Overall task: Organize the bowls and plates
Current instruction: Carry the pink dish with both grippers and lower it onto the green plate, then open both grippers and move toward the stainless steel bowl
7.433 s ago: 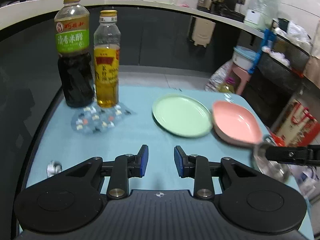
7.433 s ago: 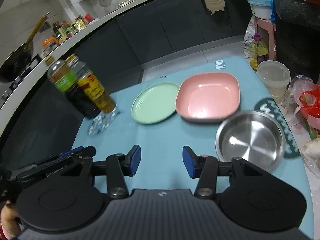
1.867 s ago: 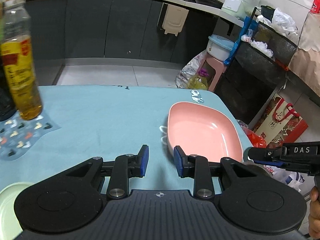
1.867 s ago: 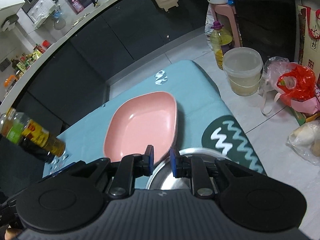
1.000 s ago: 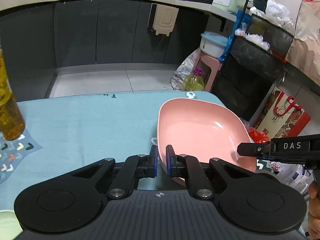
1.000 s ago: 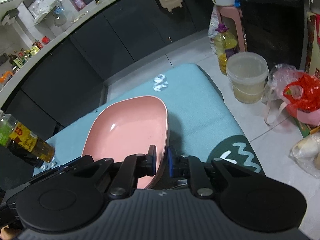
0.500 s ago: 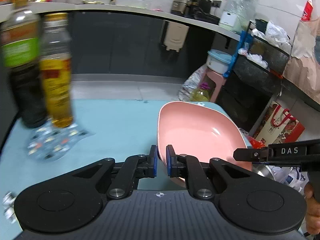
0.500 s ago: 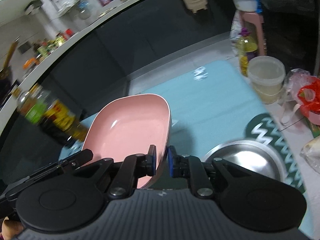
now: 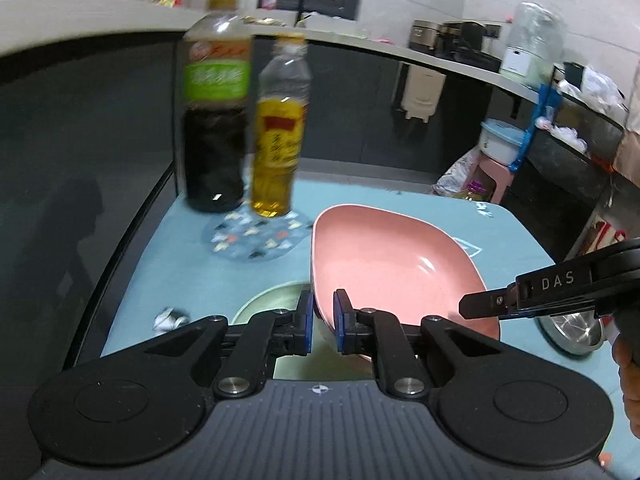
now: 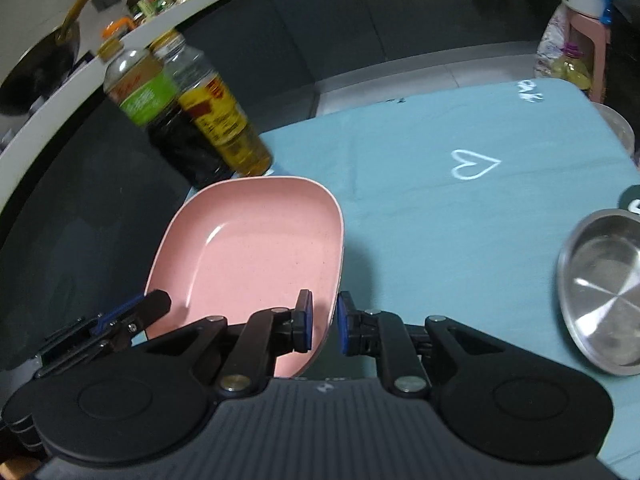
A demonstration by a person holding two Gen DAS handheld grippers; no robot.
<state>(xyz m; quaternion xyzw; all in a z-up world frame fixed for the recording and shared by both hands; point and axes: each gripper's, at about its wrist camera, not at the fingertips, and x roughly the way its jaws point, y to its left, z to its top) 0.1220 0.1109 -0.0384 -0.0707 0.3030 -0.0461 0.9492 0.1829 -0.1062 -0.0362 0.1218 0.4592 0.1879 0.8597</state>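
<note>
A pink square plate [image 9: 384,264] hangs above the table, held by both grippers. My left gripper [image 9: 321,322] is shut on its left rim. My right gripper [image 10: 323,326] is shut on its right rim, where the pink plate [image 10: 256,252] fills the left of the right wrist view. A green round plate [image 9: 272,300] lies on the blue cloth right under the pink plate, mostly hidden by it. A steel bowl [image 10: 604,292] sits on the cloth at the right; it also shows in the left wrist view [image 9: 572,330].
A dark vinegar bottle [image 9: 214,120] and a yellow oil bottle [image 9: 278,140] stand on a patterned mat [image 9: 252,238] at the back left. A crumpled wrapper [image 9: 170,318] lies near the table's left edge. A dark coaster [image 10: 630,198] lies at the right edge.
Both grippers have carried the pink plate leftward, toward the bottles. It now hangs over the green plate, and the steel bowl is left behind at the right.
</note>
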